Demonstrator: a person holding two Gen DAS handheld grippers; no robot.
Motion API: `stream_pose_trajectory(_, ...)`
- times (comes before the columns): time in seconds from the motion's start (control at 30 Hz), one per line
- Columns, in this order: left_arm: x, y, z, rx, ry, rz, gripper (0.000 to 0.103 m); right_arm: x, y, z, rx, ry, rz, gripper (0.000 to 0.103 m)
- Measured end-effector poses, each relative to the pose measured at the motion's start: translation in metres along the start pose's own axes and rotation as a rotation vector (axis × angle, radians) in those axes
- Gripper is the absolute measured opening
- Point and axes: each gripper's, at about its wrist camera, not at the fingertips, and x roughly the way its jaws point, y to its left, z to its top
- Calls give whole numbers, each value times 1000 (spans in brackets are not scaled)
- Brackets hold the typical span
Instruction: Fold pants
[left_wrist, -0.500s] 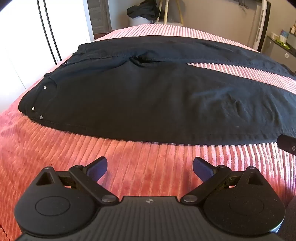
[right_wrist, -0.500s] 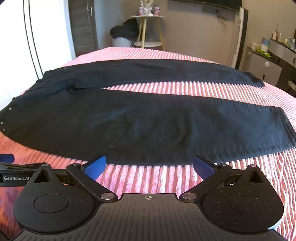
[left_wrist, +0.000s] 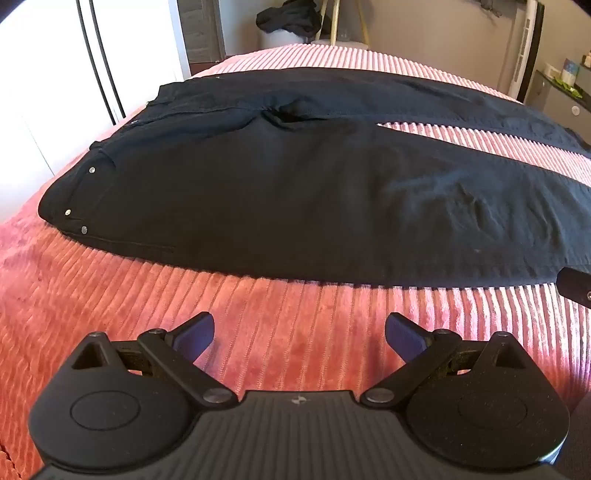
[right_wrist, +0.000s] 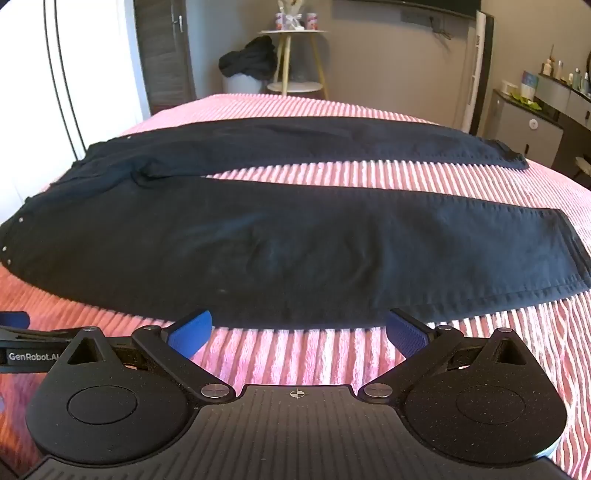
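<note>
Black pants (left_wrist: 295, 192) lie spread flat on a pink ribbed bedspread (left_wrist: 110, 295), waistband at the left, both legs running right and split apart. They also show in the right wrist view (right_wrist: 295, 243), with the leg hems at the right. My left gripper (left_wrist: 299, 332) is open and empty, hovering over bare bedspread short of the pants' near edge by the waist end. My right gripper (right_wrist: 299, 328) is open and empty, at the near edge of the near leg.
A white wall or wardrobe (left_wrist: 55, 92) stands left of the bed. A side table (right_wrist: 295, 59) and a bin with dark clothes (right_wrist: 247, 66) stand beyond the bed. A counter (right_wrist: 535, 122) is at the right. The left gripper's finger (right_wrist: 14, 321) shows at the right view's left edge.
Both grippers have edged slightly forward toward the pants' near edge. The pants have not moved and both grippers stay open.
</note>
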Motion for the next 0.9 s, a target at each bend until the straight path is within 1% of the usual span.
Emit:
stream_pose_trajectory(0.4, 0, 1, 1, -7, 7, 6, 99, 0, 4, -4, 6, 1, 1, 103)
stream_pose_trajectory(0.47, 0, 1, 1, -8, 7, 4, 99, 0, -2, 0, 12, 3, 3, 103)
stream_pose_trajectory(0.9, 0, 2, 1, -21, 9, -3, 99, -1, -2, 0, 16, 5, 7, 103)
